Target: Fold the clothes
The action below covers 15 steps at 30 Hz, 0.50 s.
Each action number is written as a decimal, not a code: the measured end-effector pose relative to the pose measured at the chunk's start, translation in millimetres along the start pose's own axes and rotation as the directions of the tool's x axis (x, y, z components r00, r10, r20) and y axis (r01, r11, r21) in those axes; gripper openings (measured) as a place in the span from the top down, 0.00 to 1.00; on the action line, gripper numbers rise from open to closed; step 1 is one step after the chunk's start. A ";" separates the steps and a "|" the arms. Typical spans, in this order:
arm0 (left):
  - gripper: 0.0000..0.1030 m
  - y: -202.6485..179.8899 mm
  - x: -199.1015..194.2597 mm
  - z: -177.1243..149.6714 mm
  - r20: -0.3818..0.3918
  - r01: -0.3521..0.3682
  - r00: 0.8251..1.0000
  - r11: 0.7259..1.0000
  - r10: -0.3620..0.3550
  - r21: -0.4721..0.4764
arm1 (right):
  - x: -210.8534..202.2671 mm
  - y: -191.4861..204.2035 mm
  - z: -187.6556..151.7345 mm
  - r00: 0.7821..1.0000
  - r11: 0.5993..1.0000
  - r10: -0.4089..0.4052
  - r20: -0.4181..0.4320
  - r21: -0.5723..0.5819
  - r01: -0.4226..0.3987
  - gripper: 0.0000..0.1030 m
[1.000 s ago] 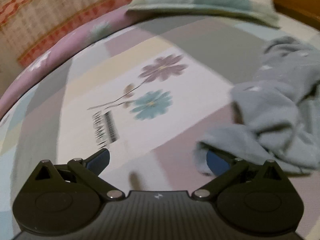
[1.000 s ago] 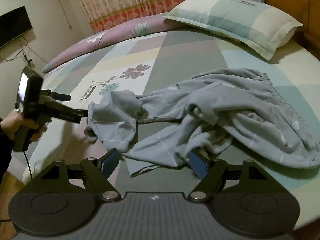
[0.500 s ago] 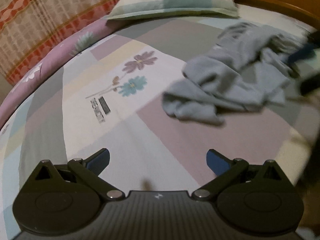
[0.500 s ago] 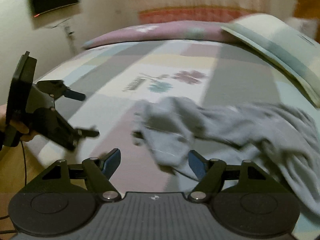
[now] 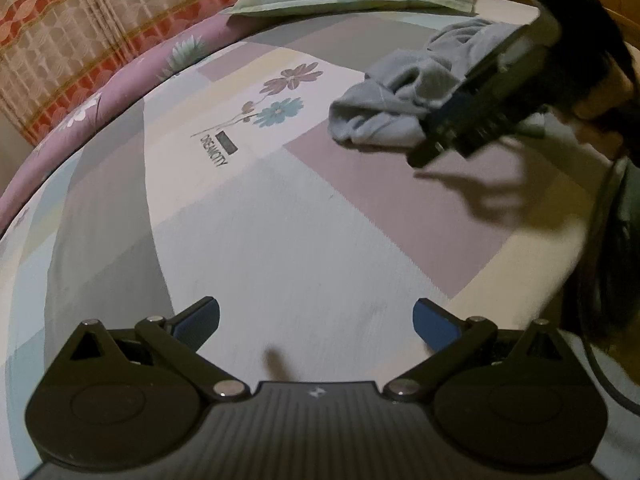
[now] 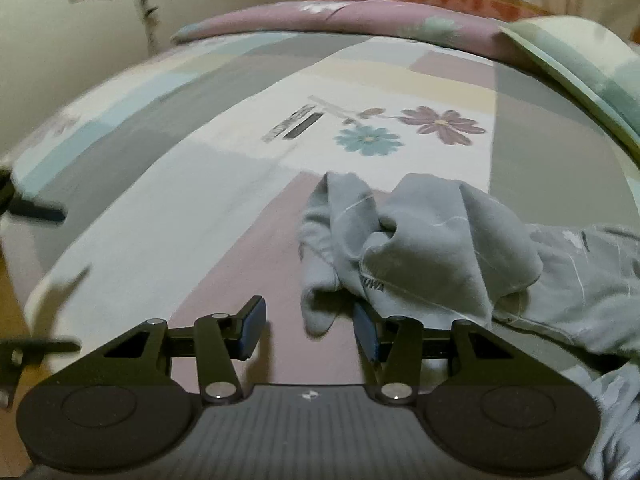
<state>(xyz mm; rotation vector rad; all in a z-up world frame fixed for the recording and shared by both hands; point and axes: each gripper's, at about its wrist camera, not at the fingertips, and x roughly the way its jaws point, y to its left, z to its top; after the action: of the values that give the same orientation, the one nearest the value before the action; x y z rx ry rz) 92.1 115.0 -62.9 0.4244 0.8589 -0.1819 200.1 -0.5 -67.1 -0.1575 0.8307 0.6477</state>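
While the crumpled grey-blue fabric garment [image 5: 404,92] lies unfolded on the patchwork flower-print bedsheet [image 5: 280,220], the left wrist view shows the left gripper [image 5: 316,318] spread wide with nothing between its blue pads, well apart from the cloth. The right gripper [image 5: 448,136] reaches down at the garment's near edge, partly hiding it.

From the right wrist view, the right gripper [image 6: 308,330] is closing, and a drooping corner of the garment [image 6: 420,248] hangs between its jaws, not yet pinched. I judge the step to be the first grasp; next, the pads must catch that corner and the left gripper must find another edge.
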 end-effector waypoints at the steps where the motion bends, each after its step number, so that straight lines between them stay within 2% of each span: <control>1: 0.01 1.7 0.5 -2.2 0.001 0.002 1.000 1.000 -0.002 0.001 | 1.6 -2.0 0.5 1.000 1.000 0.005 0.009 0.015 -0.005 0.49; 2: 0.01 3.5 1.1 -4.4 0.002 0.004 1.000 1.000 -0.004 0.001 | 3.1 -1.4 1.1 1.000 1.000 0.008 0.014 0.014 -0.008 0.52; 4: 0.01 8.3 2.8 -7.8 0.002 0.002 1.000 1.000 -0.002 -0.005 | 6.8 1.9 3.5 1.000 1.000 0.006 0.009 0.011 -0.006 0.81; 5: 0.01 10.9 2.9 -9.2 0.003 -0.004 1.000 1.000 0.004 -0.009 | 8.6 3.6 4.7 1.000 1.000 0.005 0.007 0.010 -0.005 0.84; 9: 0.01 22.1 -0.8 -15.5 0.015 -0.023 1.000 0.999 0.024 -0.029 | 8.8 11.4 16.9 0.997 0.996 0.072 0.002 0.050 -0.072 0.89; 10: 0.01 25.6 -2.7 -17.4 0.018 -0.027 0.999 0.999 0.028 -0.039 | 8.7 16.4 21.1 0.996 0.995 0.089 0.005 0.046 -0.089 0.94; 15: 0.01 43.3 -11.3 -29.7 0.019 -0.072 0.997 0.994 0.074 -0.077 | 10.5 52.7 44.1 0.983 0.983 0.183 0.016 0.001 -0.183 0.95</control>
<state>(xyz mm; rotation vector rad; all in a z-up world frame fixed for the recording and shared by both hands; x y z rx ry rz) 78.2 166.8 -58.9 0.3814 0.8252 -0.0862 202.2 63.0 -38.9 -0.0738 0.8366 0.8195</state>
